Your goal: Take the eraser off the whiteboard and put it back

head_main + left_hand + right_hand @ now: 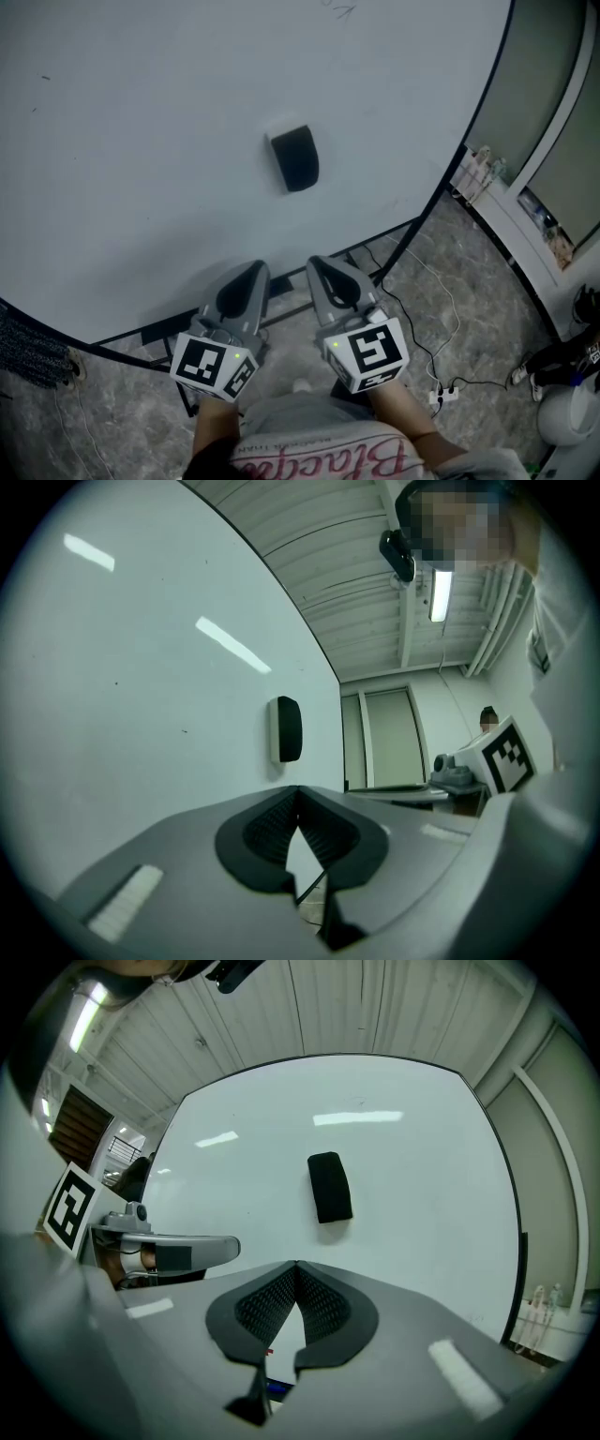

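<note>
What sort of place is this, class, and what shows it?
Probably a workshop or lab hall: a large whiteboard with a black eraser stuck on it, a ribbed ceiling with a tube light, and a power strip on the stone floor.

Head camera sits above the person and looks steeply down. The whiteboard (141,141) fills the upper left of its frame, and the left tongs (251,274) and right tongs (321,266) lie close at lower centre. Each tongs camera rides just behind its own jaws, which fill the lower half of its frame. The left one sees the board at a sharp slant along the frame's left; the right one faces it more squarely. All three views share the eraser (295,157) near frame centre. Each tongs camera catches the other tongs at one edge.
</note>
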